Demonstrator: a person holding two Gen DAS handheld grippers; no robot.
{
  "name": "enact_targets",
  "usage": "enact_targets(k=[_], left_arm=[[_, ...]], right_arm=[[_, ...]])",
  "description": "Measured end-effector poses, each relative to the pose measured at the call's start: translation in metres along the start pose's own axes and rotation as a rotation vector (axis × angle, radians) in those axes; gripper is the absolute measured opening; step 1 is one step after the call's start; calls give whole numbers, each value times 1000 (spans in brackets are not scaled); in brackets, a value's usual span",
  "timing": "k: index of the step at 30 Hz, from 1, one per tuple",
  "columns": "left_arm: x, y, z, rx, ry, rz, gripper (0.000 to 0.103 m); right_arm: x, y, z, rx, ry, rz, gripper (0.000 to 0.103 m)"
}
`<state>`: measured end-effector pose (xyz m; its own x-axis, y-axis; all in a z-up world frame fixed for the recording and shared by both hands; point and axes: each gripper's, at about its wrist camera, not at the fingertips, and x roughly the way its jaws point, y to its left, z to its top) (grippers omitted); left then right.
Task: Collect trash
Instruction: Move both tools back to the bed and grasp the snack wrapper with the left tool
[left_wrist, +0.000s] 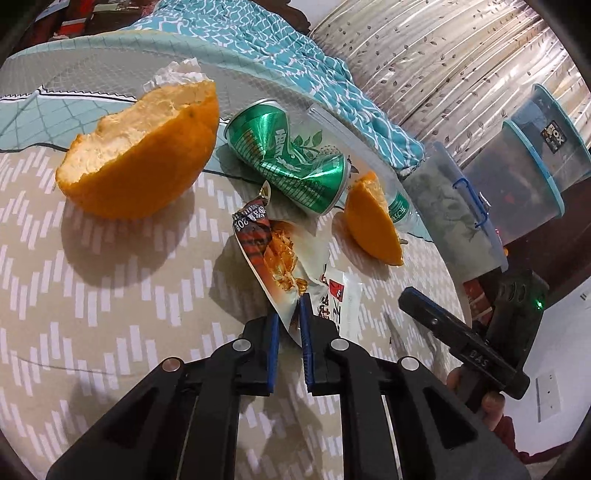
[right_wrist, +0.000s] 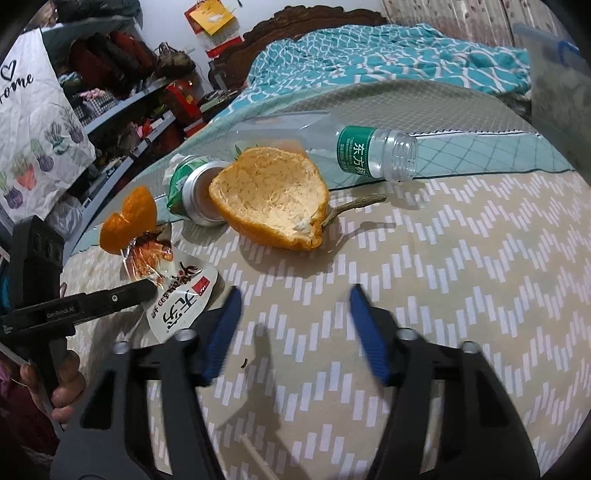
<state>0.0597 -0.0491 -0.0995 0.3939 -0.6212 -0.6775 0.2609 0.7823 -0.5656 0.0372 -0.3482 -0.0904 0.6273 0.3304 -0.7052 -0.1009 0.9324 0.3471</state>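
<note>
left hand-held gripper (left_wrist: 291, 314): pinching snack wrapper (left_wrist: 284, 266) on bed (left_wrist: 110, 295) | right hand-held gripper (right_wrist: 295, 295): spread, nothing between pads | beyond: orange peel (right_wrist: 273, 199), crushed green can (left_wrist: 291, 158), clear plastic bottle (right_wrist: 369, 151) lying capless

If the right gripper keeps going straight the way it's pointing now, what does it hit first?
Probably the patterned bed cover: the right gripper tilts downward with nothing between its open fingers. Beyond that, the big orange peel lies roughly in line, though depth is hard to judge.
</note>
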Motion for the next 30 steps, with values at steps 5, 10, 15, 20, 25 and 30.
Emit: enact_targets(k=[5,10,15,20,25,30], left_arm=[[-1,0,1,1,3,-3,10],[-2,-1,1,2,3,-3,10],[-2,-1,2,1,5,-1,10],[2,-11,9,28,7,-31,45],[10,-24,17,56,-22,-4,65],[11,-10,20,-1,-17,-6,27]], right_arm=[[7,22,-6,-38,34,86,39],[22,46,-4,-79,60,120,39],[31,62,0,-152,64,90,39],[30,63,-1,-153,64,94,39],[30,59,-1,-148,64,101,39],[28,57,-3,-137,63,111,39]])
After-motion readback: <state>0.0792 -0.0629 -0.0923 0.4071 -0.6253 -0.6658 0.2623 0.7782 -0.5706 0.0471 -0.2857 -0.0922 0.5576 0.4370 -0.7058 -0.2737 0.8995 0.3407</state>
